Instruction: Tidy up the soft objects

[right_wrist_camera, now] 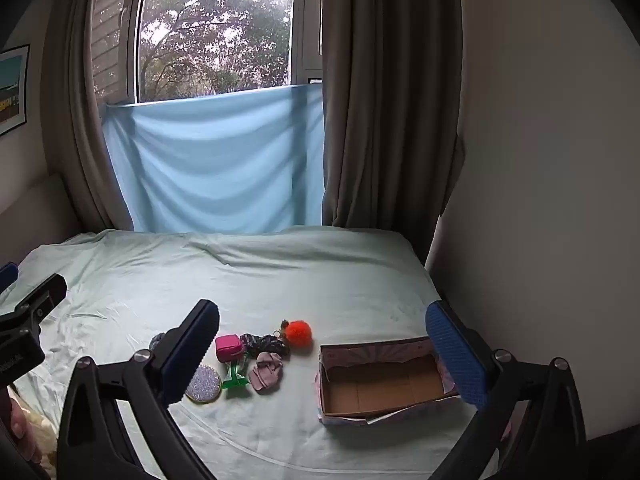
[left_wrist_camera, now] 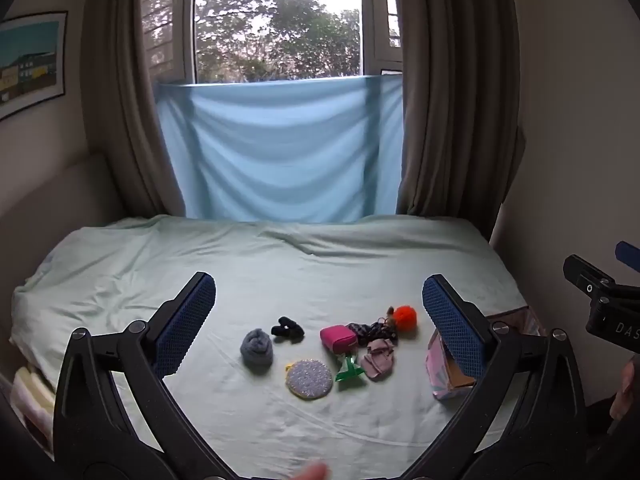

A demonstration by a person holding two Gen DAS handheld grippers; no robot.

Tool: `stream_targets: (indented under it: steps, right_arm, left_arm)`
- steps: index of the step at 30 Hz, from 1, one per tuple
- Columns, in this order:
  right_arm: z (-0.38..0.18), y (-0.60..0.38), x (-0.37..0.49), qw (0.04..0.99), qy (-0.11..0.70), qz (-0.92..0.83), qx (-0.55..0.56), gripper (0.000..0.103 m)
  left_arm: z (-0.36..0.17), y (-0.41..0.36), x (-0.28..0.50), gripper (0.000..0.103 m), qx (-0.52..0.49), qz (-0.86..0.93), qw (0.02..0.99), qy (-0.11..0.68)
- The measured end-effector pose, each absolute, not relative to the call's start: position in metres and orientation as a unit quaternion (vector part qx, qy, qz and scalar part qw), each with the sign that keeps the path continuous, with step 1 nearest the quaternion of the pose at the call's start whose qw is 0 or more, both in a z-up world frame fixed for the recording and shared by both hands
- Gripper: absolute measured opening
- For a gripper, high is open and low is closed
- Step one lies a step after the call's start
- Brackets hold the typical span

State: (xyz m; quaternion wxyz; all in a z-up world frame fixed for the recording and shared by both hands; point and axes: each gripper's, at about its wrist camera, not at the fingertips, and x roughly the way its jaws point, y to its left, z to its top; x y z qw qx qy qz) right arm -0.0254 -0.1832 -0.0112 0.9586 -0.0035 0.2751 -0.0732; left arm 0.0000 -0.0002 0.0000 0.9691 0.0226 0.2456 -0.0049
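Observation:
Small soft things lie in a cluster on the pale green bed sheet (left_wrist_camera: 280,272): a grey-blue rolled sock (left_wrist_camera: 257,347), a black scrunchie (left_wrist_camera: 287,329), a pink pouch (left_wrist_camera: 338,338) (right_wrist_camera: 229,346), a dark patterned scrunchie (left_wrist_camera: 370,330) (right_wrist_camera: 266,344), an orange pompom (left_wrist_camera: 404,317) (right_wrist_camera: 298,331), a mauve cloth piece (left_wrist_camera: 379,358) (right_wrist_camera: 266,371), a green clip (left_wrist_camera: 349,367) (right_wrist_camera: 234,376) and a round glittery pad (left_wrist_camera: 309,379) (right_wrist_camera: 204,388). An open cardboard box (right_wrist_camera: 384,384) (left_wrist_camera: 444,364) stands right of them, empty. My left gripper (left_wrist_camera: 318,320) and right gripper (right_wrist_camera: 322,344) are open, empty, above the bed.
A blue cloth (left_wrist_camera: 280,152) hangs below the window between brown curtains (left_wrist_camera: 448,100). The wall (right_wrist_camera: 540,160) runs close along the bed's right side. Folded towels (left_wrist_camera: 30,396) sit off the bed's left edge. The bed's far half (right_wrist_camera: 240,264) holds only wrinkled sheet.

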Motion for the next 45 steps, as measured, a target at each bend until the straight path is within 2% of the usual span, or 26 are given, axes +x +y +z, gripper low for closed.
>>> stream_targets:
  steps: [45]
  right_arm:
    - [-0.011, -0.183, -0.025, 0.963, 0.263, -0.066, 0.006, 0.103]
  left_arm:
    - [-0.003, 0.002, -0.001, 0.103, 0.014, -0.002, 0.973, 0.23]
